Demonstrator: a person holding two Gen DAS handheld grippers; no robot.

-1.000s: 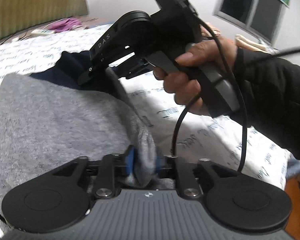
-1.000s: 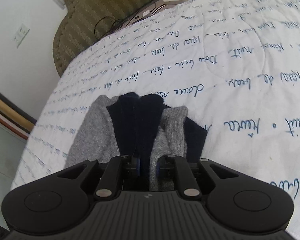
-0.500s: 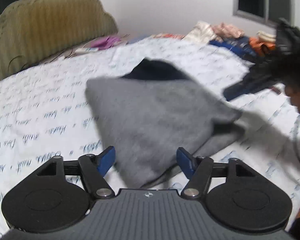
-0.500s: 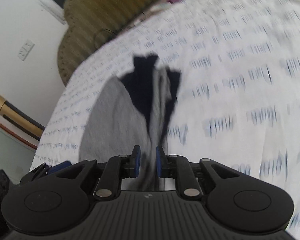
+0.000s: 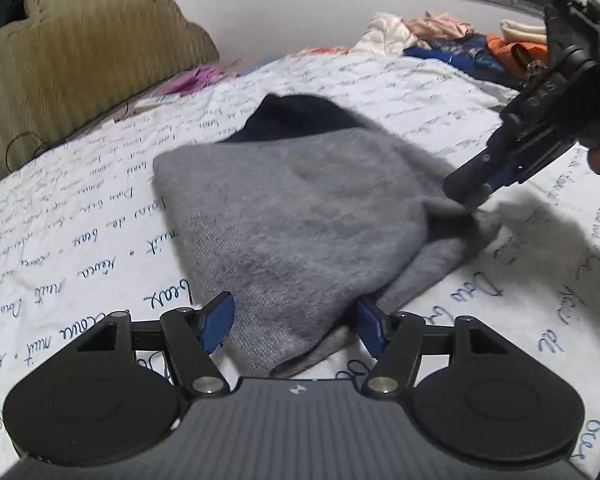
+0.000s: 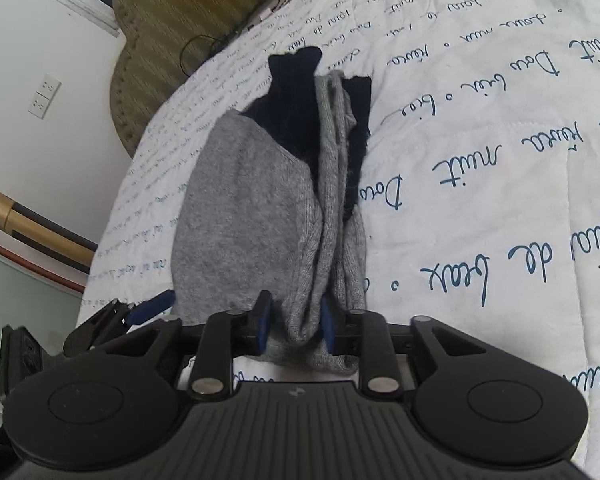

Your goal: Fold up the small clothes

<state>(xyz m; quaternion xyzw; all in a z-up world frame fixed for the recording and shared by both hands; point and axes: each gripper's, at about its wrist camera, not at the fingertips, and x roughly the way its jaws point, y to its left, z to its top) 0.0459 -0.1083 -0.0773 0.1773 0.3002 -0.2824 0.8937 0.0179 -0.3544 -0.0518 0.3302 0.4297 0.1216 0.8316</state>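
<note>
left wrist: my left gripper (image 5: 294, 326) stands wide, pads clear of the grey sweater (image 5: 296, 216) lying folded on the quilt (image 5: 80, 216). right gripper (image 6: 294, 326) narrow, jaws just opening, sweater's corner between its pads (image 6: 265, 320), grip unclear.

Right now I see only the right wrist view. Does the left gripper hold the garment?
Observer: No. The left gripper has just been opening. Its jaws stand wide, and a corner of the garment lies loose between them.
Operator: Where does my right gripper stand, seen from the left?
Observer: The right gripper has its tips on the garment's other near corner. Its jaws have just been opening too.
Operator: Are more clothes waiting?
Observer: Yes, a pile lies beyond the garment.
</note>
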